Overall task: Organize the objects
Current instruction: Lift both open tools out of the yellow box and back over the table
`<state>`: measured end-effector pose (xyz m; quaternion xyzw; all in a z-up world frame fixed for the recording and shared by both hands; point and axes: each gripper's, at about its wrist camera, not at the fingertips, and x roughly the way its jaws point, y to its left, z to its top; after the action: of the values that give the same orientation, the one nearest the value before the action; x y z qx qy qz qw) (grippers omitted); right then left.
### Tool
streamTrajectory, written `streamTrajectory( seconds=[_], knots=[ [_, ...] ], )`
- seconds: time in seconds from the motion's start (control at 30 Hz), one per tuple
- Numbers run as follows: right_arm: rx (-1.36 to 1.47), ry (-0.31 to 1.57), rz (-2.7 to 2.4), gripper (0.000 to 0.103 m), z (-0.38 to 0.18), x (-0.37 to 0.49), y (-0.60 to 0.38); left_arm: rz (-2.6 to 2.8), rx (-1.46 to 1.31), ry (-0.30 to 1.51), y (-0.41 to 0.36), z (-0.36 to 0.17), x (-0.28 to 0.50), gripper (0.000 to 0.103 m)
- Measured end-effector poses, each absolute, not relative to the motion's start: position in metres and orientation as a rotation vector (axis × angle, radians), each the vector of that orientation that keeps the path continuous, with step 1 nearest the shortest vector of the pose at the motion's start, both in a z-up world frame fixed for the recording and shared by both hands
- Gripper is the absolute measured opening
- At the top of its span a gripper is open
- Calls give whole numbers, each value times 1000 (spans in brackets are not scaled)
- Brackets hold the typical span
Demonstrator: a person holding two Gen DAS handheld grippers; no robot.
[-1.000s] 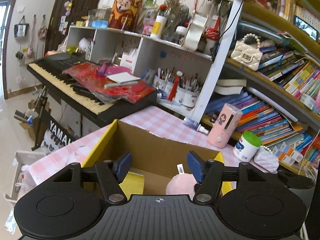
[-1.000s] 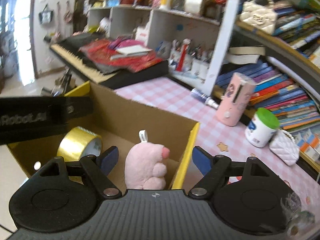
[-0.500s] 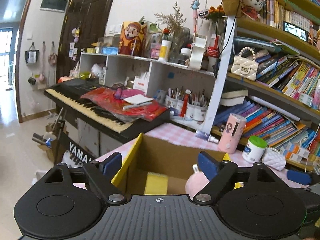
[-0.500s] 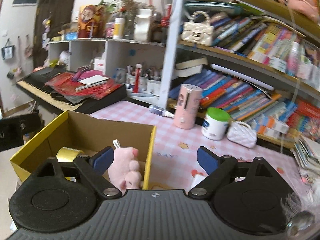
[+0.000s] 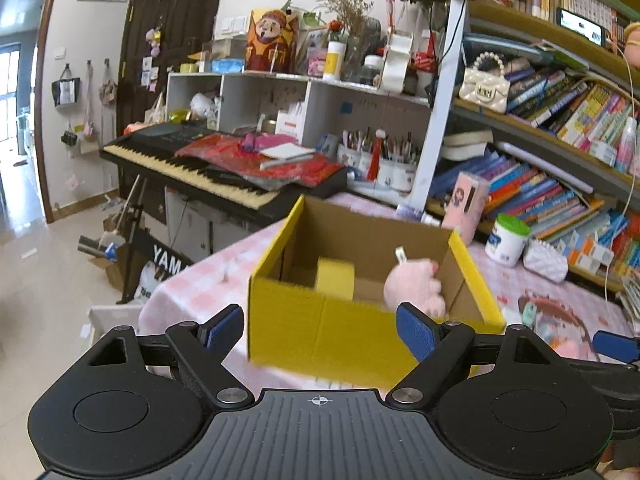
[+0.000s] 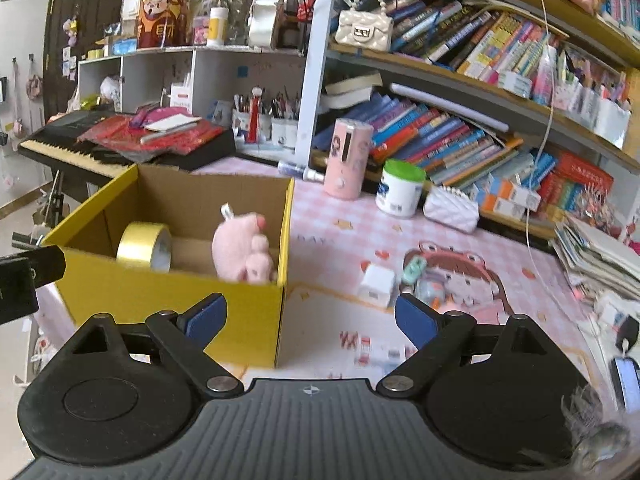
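The left claw (image 5: 320,330) stands wide apart with nothing between its blue pads, its jaws having just been opening; the right claw (image 6: 311,318) is likewise spread and empty, its jaws also just widened. Both hang in front of the box (image 6: 172,304), near but not touching it. The box is yellow outside, plain brown card inside, open at the top, and stands on the pink checked worktop (image 6: 332,236) at its left end. In it lie two things: a roll of gold tape (image 6: 146,245) standing on edge at the left, and a pink plush paw (image 6: 242,250) with a white tag, leaning against the right wall. To the right of the box on the worktop lie a white charger (image 6: 376,285) and a small mint-green thing (image 6: 414,272), close together; what the green thing is cannot be told. Further back stand a pink canister (image 6: 347,158), a green-lidded white jar (image 6: 401,188) and a white quilted pouch (image 6: 451,208).
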<state>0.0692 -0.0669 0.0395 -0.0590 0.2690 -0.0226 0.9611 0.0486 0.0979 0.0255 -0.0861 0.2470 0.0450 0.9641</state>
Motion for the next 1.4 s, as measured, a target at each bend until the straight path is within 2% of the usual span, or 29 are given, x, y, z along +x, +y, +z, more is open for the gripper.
streamTrajectory(
  seconds=[0.6,1.4],
  knots=[
    [-65,632,-114,93,17,-10,-83,8,-103,606,87,4,-9,85],
    [48,681,-349,94,11,-53,-146,-209,-50,668,34,-3,-14,85]
  ],
)
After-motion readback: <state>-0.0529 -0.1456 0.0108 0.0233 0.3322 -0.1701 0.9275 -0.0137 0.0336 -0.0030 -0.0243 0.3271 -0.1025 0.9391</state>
